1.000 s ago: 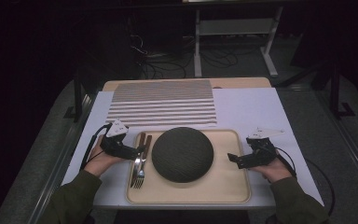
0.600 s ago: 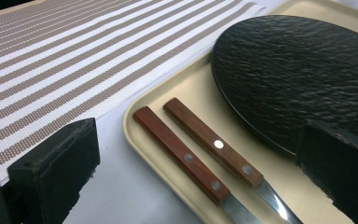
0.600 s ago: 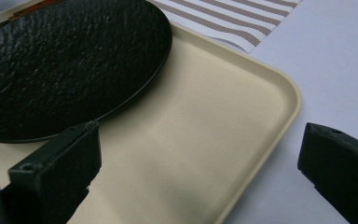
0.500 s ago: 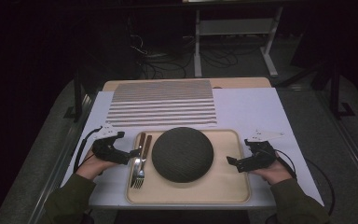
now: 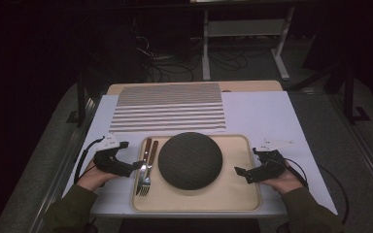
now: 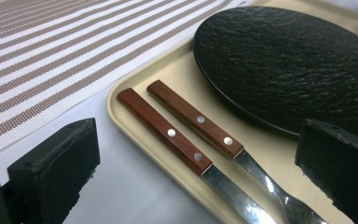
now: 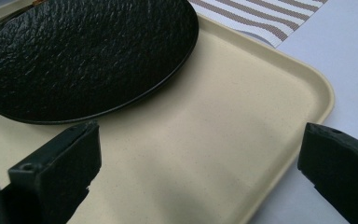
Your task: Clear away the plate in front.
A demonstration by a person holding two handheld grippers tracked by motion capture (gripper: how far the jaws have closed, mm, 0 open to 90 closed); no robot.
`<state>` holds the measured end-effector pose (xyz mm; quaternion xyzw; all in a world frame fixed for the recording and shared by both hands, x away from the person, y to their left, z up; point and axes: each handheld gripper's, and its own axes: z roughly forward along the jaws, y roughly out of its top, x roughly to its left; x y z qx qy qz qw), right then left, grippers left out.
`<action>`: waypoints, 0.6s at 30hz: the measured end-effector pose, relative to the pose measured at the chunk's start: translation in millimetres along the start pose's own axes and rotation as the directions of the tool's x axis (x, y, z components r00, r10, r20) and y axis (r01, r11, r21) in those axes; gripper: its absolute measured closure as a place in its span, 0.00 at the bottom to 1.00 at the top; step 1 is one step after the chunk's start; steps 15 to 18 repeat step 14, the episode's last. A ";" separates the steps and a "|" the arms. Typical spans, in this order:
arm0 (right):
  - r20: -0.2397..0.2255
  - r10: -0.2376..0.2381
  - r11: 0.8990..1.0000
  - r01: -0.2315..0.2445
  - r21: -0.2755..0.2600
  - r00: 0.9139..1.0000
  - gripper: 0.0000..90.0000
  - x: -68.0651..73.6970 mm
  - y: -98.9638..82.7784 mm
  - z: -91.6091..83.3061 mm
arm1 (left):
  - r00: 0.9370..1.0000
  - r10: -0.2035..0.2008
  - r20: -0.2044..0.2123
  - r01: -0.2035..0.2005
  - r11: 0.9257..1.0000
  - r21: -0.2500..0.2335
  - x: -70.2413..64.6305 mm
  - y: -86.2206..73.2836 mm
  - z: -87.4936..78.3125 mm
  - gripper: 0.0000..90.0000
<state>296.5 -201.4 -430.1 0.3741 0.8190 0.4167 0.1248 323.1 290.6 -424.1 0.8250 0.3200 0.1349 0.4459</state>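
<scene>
Left gripper (image 5: 137, 166): jaws apart, at the left rim of the beige plastic tray (image 5: 233, 194) | target: two wooden-handled utensils (image 5: 146, 162) lay side by side on the tray, beside the round black textured plate (image 5: 190, 159) | right gripper (image 5: 241, 173): jaws apart, empty, over the tray's right side | advice: straddle one handle only, clamp mid-handle, lift level, clear of the plate.

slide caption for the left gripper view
Open left tongs frame two wooden-handled utensils beside a black plate on a beige tray.
</scene>
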 end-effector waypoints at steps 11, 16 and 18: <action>-0.001 -0.003 1.000 0.003 -0.003 1.000 0.00 -0.3 -0.1 -0.4 | 1.000 0.002 0.001 -0.002 1.000 0.004 0.1 -1.6 -1.4 0.00; 0.002 -0.004 1.000 0.004 -0.006 1.000 0.00 -0.7 0.0 -0.7 | 1.000 0.002 0.004 -0.002 1.000 0.003 -0.1 -1.5 -1.2 0.00; 0.002 -0.004 1.000 0.004 -0.006 1.000 0.00 -0.7 0.0 -0.7 | 1.000 0.002 0.004 -0.002 1.000 0.003 -0.1 -1.5 -1.2 0.00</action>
